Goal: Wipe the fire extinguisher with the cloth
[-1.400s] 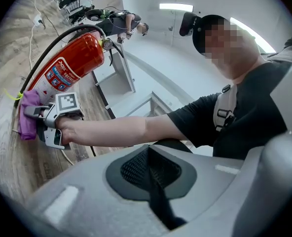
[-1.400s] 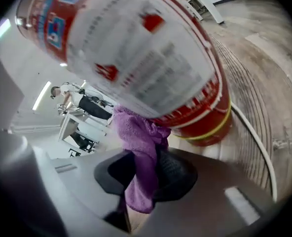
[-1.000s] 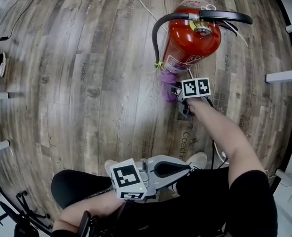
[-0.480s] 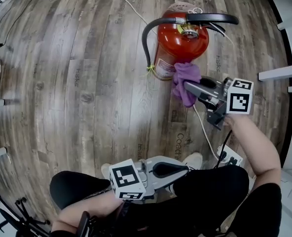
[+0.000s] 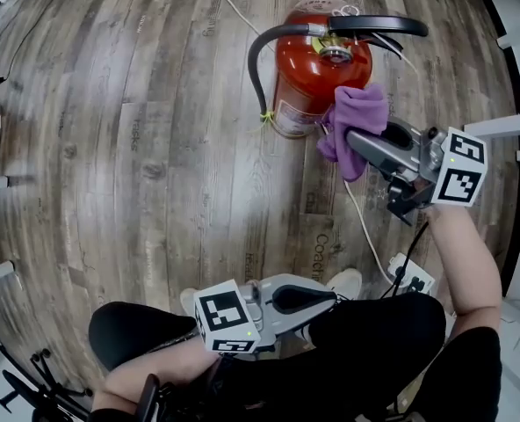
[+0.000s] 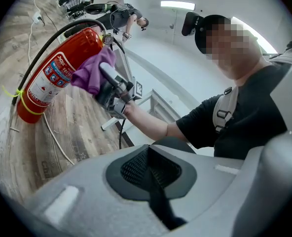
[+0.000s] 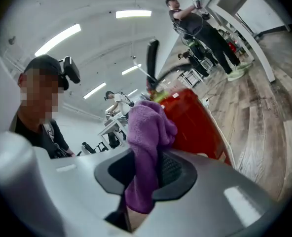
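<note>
Left claw closed, right claw clamped.

Bright, even light from ceiling strip lights, with strong fisheye warping and dark vignetted corners.

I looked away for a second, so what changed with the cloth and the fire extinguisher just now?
The right gripper, shut on the purple cloth throughout, carried it from low on the near side of the fire extinguisher round to the right and up near its top. The extinguisher stayed upright on the floor, and the left gripper stayed shut, empty and in place.
</note>
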Demonstrator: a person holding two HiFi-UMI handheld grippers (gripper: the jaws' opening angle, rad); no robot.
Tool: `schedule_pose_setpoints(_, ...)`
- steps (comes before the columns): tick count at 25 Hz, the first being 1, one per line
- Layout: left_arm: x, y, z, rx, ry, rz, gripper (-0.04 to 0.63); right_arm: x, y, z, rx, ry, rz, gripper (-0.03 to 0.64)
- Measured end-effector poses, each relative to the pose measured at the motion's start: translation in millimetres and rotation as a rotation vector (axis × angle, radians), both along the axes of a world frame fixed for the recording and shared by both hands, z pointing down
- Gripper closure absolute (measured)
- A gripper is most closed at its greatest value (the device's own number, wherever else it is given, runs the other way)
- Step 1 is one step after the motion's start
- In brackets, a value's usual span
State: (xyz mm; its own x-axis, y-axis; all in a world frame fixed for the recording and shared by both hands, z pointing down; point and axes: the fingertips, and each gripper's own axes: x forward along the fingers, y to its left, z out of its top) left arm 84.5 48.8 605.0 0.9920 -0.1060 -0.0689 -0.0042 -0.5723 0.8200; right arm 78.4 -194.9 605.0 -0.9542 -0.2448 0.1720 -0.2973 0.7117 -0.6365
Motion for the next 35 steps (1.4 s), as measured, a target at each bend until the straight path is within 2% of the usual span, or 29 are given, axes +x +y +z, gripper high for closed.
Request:
schedule_pose_setpoints(7, -2, -4, 6, -0.019, -0.011, -0.018, 0.595, -12, -5, 119, -0.227, 0.082, -0.006, 0.529)
schedule_pose_setpoints(12, -4, -8, 8, -0.028, -0.017, -0.036, 0.595, -17, 2, 213, -0.373, 0.213, -0.035, 0.528)
schedule_pose_setpoints(17, -7, -8, 10, -0.039, -0.026, -0.054, 0.595, -14, 7, 287, -0.455, 0.379, -0.027, 0.528)
schedule_pose_setpoints(22, -10, -9, 13, -0.048, -0.036, -0.069, 0.595, -5, 9, 323, -0.522, 0.474, 0.023, 0.528)
schedule_pose_setpoints(29, -8, -8, 13, -0.041, -0.033, -0.062, 0.595, 6, 13, 303, -0.520, 0.405, 0.033, 0.529)
schedule_pose_setpoints(32, -9, -7, 11, -0.039, -0.028, -0.053, 0.595, 26, 1, 252, -0.499, 0.282, 0.109, 0.529)
schedule_pose_setpoints(35, -8, -7, 9, -0.032, -0.019, -0.041, 0.595, 60, -38, 171, -0.408, 0.106, 0.269, 0.529)
